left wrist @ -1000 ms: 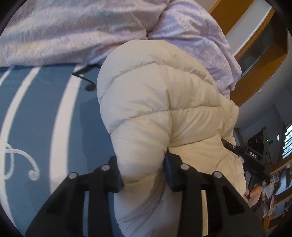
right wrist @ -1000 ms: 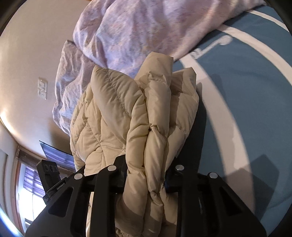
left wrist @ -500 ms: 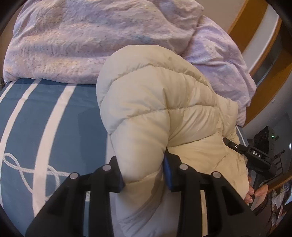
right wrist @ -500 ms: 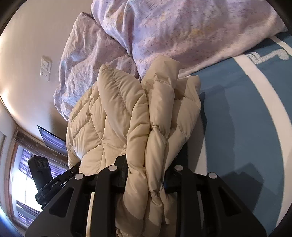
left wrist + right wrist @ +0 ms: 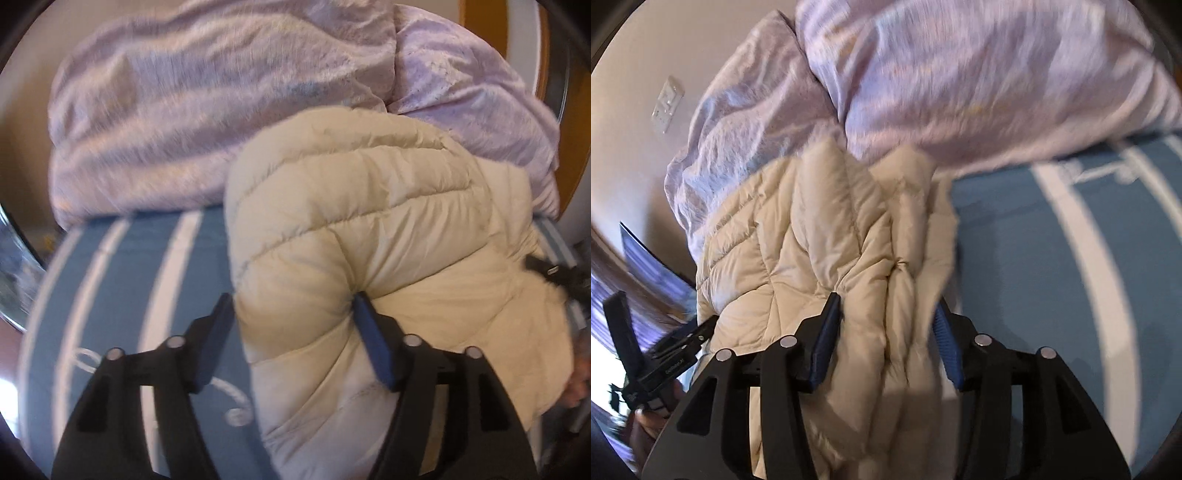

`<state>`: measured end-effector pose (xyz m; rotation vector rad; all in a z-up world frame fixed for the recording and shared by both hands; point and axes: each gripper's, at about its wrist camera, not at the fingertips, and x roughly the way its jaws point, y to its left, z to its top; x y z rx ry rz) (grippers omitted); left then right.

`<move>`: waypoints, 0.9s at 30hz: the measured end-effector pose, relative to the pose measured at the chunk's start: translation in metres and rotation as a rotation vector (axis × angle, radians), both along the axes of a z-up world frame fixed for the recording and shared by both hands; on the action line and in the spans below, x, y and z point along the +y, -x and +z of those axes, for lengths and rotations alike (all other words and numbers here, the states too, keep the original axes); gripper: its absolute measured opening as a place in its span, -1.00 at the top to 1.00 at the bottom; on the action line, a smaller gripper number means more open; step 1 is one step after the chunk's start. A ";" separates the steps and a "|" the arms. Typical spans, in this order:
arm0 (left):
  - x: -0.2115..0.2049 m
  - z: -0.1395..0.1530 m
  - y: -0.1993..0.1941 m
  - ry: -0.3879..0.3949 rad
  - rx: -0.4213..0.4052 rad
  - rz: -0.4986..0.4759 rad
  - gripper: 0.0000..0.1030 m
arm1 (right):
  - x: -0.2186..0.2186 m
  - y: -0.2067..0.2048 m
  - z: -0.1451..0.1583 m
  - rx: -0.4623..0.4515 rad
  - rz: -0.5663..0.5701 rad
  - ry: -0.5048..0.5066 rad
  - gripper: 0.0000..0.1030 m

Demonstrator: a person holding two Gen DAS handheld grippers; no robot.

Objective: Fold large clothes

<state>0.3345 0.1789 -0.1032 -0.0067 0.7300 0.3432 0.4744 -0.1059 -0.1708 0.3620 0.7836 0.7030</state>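
Release is what we see under way: a second ago both sets of jaws pinched deep into the cream puffer jacket (image 5: 369,229), and now both are opening. On the left gripper (image 5: 291,332) the pad at 9 o'clock stands clear of the padding, with blue bedspread (image 5: 122,266) showing past it, while the other pad only brushes a crease. On the right gripper (image 5: 886,332) the jaws are spreading too (the blur hides any gap at the 3 o'clock pad), and a thick fold of the jacket lies between them.

We find the jacket bundled into a rounded heap on the striped bedspread, its far end at 12 o'clock pressed against the lilac duvet (image 5: 221,110). Seen from the right wrist, the quilted layers lie stacked, edges gathered at 1 o'clock.

We judge the fold set down and this step close to done. Puffy filling tends to spring back, so the heap may loosen once the pads leave it; a pat or a further fold may be wanted.
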 end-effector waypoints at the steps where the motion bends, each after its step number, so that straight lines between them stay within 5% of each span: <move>1: -0.005 0.002 0.005 -0.027 -0.006 -0.001 -0.41 | -0.005 0.007 0.006 -0.027 -0.015 0.005 0.01; 12: -0.041 -0.009 0.008 -0.045 0.005 -0.058 -0.54 | 0.035 0.058 0.026 -0.181 0.051 0.132 0.01; 18: -0.044 -0.023 -0.001 -0.044 0.016 -0.067 -0.56 | 0.044 0.047 0.001 -0.149 0.043 0.215 0.03; 27: -0.043 -0.036 -0.015 -0.034 0.021 -0.071 -0.63 | 0.043 0.036 -0.019 -0.088 0.042 0.205 0.03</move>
